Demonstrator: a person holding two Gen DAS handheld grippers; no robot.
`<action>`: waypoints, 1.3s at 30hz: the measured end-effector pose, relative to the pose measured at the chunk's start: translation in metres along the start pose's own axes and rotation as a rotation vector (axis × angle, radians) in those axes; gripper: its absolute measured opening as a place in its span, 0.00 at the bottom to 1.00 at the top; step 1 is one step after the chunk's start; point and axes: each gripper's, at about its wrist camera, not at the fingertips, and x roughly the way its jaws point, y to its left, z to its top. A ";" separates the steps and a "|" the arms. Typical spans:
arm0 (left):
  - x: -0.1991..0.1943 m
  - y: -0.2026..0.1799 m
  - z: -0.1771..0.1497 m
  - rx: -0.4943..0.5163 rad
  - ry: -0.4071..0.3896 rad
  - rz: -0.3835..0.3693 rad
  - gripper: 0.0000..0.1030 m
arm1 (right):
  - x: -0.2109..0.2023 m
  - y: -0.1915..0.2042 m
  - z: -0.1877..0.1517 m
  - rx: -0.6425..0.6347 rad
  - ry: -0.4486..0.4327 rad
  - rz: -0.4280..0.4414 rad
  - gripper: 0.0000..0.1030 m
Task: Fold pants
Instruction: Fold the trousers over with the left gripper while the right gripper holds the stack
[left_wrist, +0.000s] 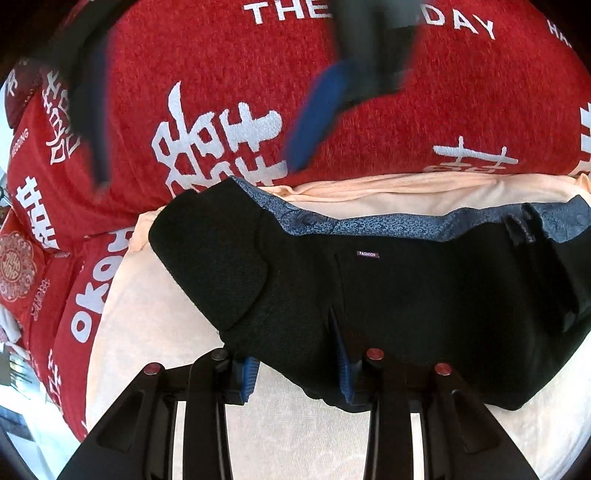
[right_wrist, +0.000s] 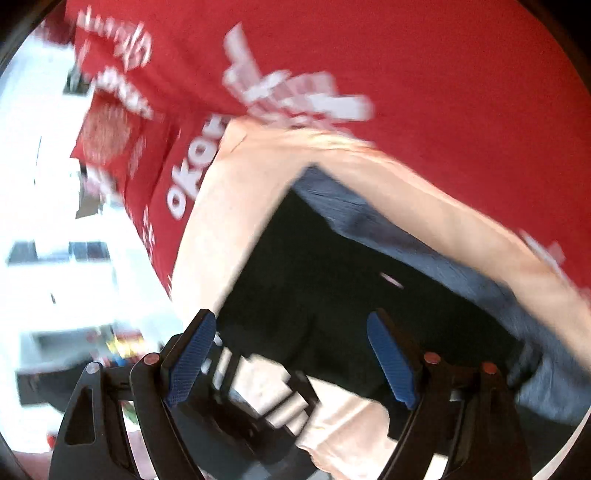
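The left gripper (left_wrist: 297, 373) is clamped on the near edge of the folded black pants (left_wrist: 388, 295). The right gripper (right_wrist: 291, 365) hangs wide, holding nothing. The pants lie on a peach towel (left_wrist: 155, 332) over the red blanket (left_wrist: 221, 74).

Your left gripper (left_wrist: 295, 373) has its jaws clamped on the near edge of the black pants (left_wrist: 388, 295), which lie on the peach sheet (left_wrist: 147, 332). Beyond the pants, your blurred right gripper (left_wrist: 332, 107) hangs over the red blanket (left_wrist: 221, 74).

Home bedroom, red wedding bedding (left_wrist: 229, 74) with white characters, peach sheet (left_wrist: 166, 325), bright room beyond
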 end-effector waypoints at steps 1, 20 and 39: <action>-0.001 -0.001 0.000 0.003 -0.004 0.002 0.35 | 0.010 0.011 0.008 -0.029 0.030 0.001 0.85; -0.115 -0.081 0.045 0.112 -0.165 -0.173 0.35 | -0.025 -0.020 -0.036 0.001 -0.035 0.059 0.18; -0.102 -0.340 0.013 0.548 -0.044 -0.326 0.35 | -0.140 -0.280 -0.298 0.458 -0.459 0.252 0.18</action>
